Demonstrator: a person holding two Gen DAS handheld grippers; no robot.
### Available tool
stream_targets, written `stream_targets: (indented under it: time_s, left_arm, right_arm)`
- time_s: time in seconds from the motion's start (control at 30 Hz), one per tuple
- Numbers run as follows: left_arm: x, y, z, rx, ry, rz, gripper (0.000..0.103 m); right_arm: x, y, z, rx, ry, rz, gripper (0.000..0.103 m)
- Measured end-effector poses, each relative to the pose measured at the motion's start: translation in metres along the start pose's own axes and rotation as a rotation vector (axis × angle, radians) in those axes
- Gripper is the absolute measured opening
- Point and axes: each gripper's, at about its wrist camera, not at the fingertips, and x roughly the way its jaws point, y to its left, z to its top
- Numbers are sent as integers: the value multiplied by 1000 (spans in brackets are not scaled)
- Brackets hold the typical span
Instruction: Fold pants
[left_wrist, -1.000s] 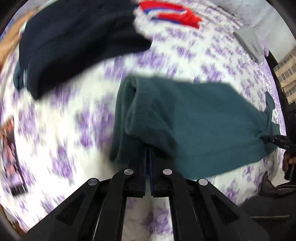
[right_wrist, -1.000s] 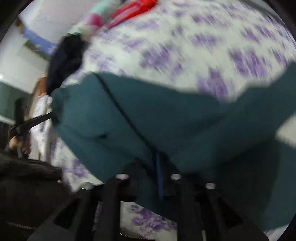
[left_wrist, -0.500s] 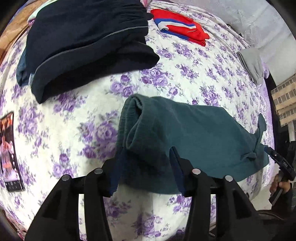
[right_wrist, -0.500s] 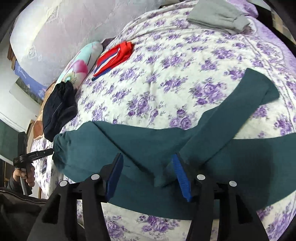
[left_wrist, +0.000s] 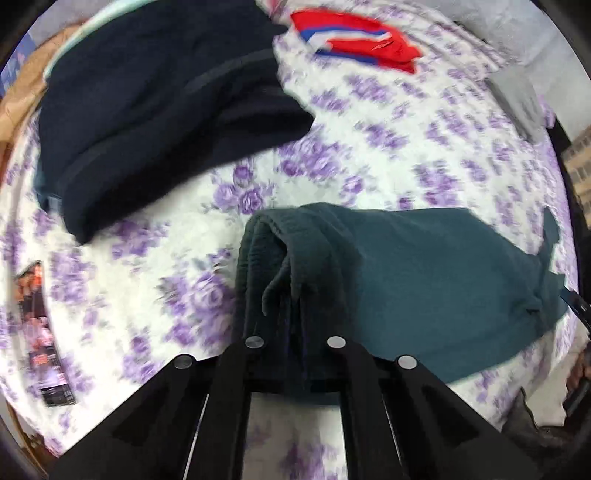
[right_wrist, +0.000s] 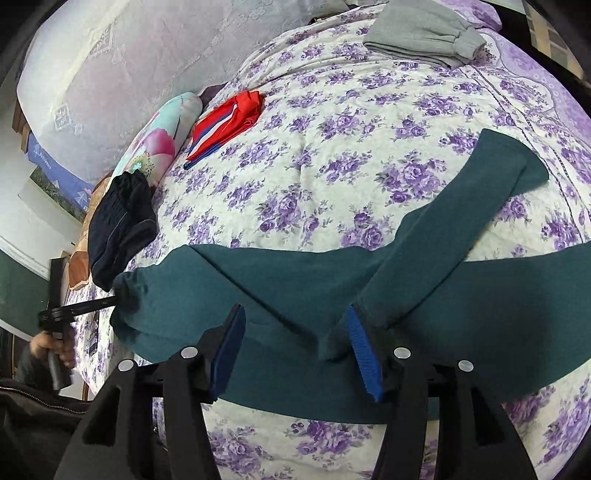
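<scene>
Writing: none legible.
Left gripper (left_wrist: 295, 332): fingers clamped on teal pants (left_wrist: 424, 280) waistband.
Right gripper (right_wrist: 295, 347): fingers spread wide, straddling pants crotch.

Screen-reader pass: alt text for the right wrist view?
Open right gripper poised over teal pants spread on a purple-floral bedspread. Left gripper pinches their far end; red, gray and navy clothes lie beyond.

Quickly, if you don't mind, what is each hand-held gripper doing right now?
Left hand-held gripper: closed on the waistband end of the teal pants.
Right hand-held gripper: open, holding nothing, over the teal pants.
</scene>
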Motion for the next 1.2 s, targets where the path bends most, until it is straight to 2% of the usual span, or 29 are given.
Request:
stream_targets:
  time_s: [0.1,0.17,0.2,0.33,0.43,0.5,0.53,0.63,0.77,0.83,0.93,0.97,1.0,1.03,1.07,1.13,1.2]
  left_arm:
    - [-30,5,-10,56,-3,47,3]
    - [-31,15,-21,57,33,43,3]
    - [-26,19,-25,56,55,48,4]
    - [23,18,-49,96,152,156,10]
    - [13,12,-46,77,95,156,14]
    - [1,11,-42,86,52,170,38]
    - [-5,13,-38,86,28,194,42]
    - [-22,21,-28,40,-32,211,45]
    - [-32,24,-22,-28,-56,197,48]
    - [-33,15,-22,-24,-63,175,48]
    - [-32,-4,-23,0,-52,124,48]
    - [-29,-12,-23,9,-49,102,48]
    - [-27,-19,-24,19,-46,79,48]
    - [-21,-28,-25,34,-38,42,48]
    - [-15,-34,-25,48,-27,22,49]
    - [3,-48,-27,85,5,10,48]
    - [17,-55,-30,109,32,7,49]
  right_arm:
    - [0,-2,4,1,0,-20,57]
    - [3,-9,7,24,3,-45,57]
    - [5,-13,8,41,7,-68,58]
    - [8,-37,16,128,10,-189,58]
    - [-5,-56,29,176,-61,-287,68]
    - [-14,-72,44,222,-125,-351,68]
    - [-15,-79,50,237,-141,-378,68]
    - [-9,-102,76,285,-161,-440,68]
    - [25,-111,110,224,-122,-517,67]
    - [50,-112,125,207,-84,-554,63]
    - [76,-110,138,173,-46,-617,43]
    - [83,-114,140,176,-24,-660,24]
    - [83,-119,140,197,-19,-669,10]
    - [80,-127,138,231,-30,-658,4]
    - [69,-136,134,285,-61,-616,2]
    - [44,-143,123,353,-148,-521,2]
    - [-1,-146,109,386,-259,-396,2]
